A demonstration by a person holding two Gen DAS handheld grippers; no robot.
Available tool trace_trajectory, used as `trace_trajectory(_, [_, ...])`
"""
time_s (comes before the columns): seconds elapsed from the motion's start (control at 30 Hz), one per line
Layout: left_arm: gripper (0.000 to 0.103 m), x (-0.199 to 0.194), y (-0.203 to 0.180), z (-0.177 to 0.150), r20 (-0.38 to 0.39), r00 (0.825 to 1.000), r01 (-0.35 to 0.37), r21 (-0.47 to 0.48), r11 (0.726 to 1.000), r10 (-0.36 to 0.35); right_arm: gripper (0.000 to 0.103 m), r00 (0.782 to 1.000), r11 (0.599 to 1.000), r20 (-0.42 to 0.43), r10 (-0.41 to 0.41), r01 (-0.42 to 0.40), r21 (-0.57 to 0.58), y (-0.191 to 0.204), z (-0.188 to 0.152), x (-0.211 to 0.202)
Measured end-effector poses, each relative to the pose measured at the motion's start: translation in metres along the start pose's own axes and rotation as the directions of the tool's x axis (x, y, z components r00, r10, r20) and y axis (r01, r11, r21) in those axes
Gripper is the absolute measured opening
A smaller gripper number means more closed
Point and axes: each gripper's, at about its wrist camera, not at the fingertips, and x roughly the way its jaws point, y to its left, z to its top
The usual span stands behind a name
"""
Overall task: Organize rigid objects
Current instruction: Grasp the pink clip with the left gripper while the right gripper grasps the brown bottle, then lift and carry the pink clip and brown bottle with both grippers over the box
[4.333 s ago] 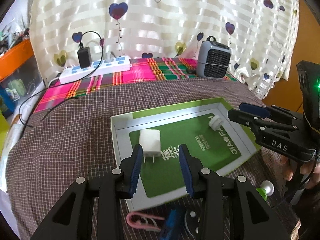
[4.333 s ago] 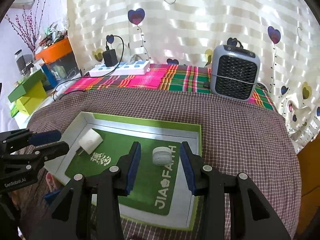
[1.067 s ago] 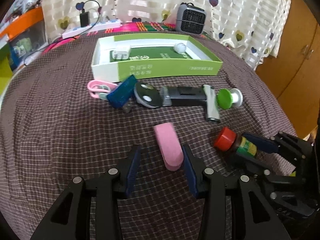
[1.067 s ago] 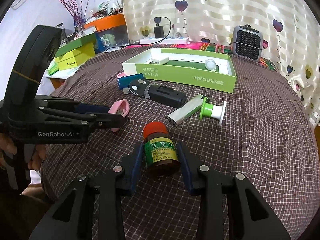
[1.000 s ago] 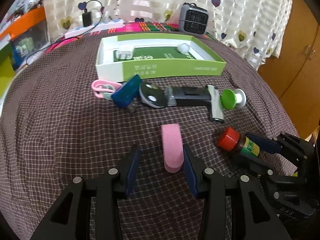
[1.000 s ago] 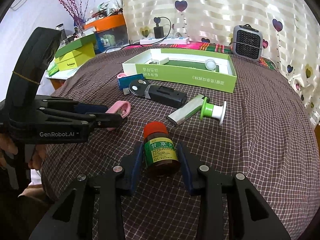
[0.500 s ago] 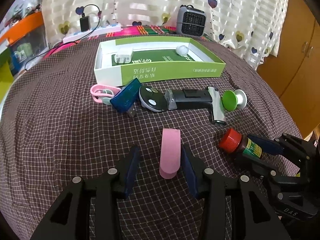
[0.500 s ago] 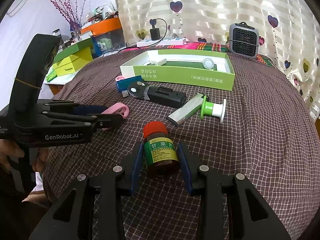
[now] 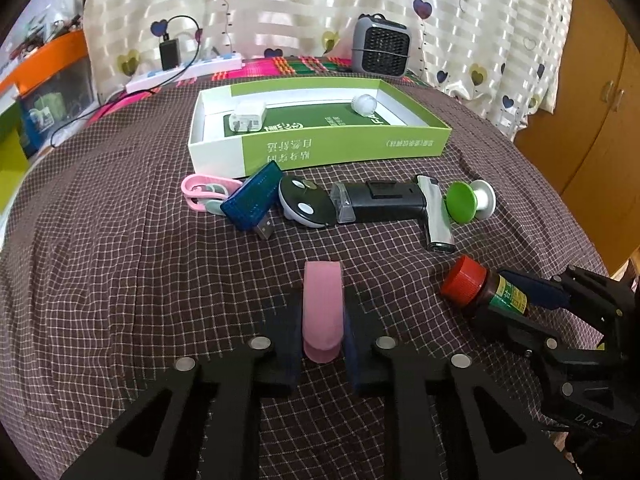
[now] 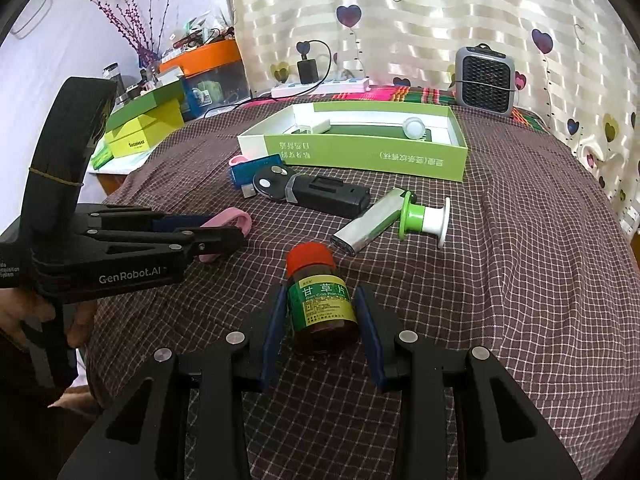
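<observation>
Half a second ago the left hand-held gripper (image 9: 323,332) had its blue pads standing off either side of the pink case (image 9: 322,309); now both pads press its flanks, clamped on it where it lies on the checked cloth of the worktop (image 9: 120,280). The right hand-held gripper (image 10: 320,324) is unchanged: its fingers flank the brown bottle (image 10: 320,300), with a sliver of gap visible on each side, so it is not clamped.

Only the right wrist view reads the bottle's green label and shows the stacked green and yellow boxes (image 10: 140,128) off the worktop's edge; there the pink case shows only as a rounded loop end behind the other tool. Only the left wrist view shows the pink clip (image 9: 202,196) in full, and the wooden cupboard doors (image 9: 600,120).

The case is smooth, matte and tongue-shaped. The bottle is glossy amber glass with a ribbed red cap. One card tray (image 9: 348,148), green outside and white within, holds two things: a white plug adapter (image 9: 248,117) and a white round puck (image 9: 364,105). Before it lie six loose items: the clip, a translucent blue USB stick (image 9: 252,200), a black-and-white disc (image 9: 304,202), a black boxy device (image 9: 380,202), a silver bar (image 9: 436,220) and a green-and-white spool (image 9: 470,202).
</observation>
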Motion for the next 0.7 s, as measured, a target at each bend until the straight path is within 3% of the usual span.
trace_trajectory(0.7, [0.017,-0.0029,0.0006,-0.0015,0.007,1.0,0.002,0.0,1.0,-0.002,0.037,1.0,1.0,-0.001,-0.001,0.001,-0.002,0.0004,0.0003,-0.0003])
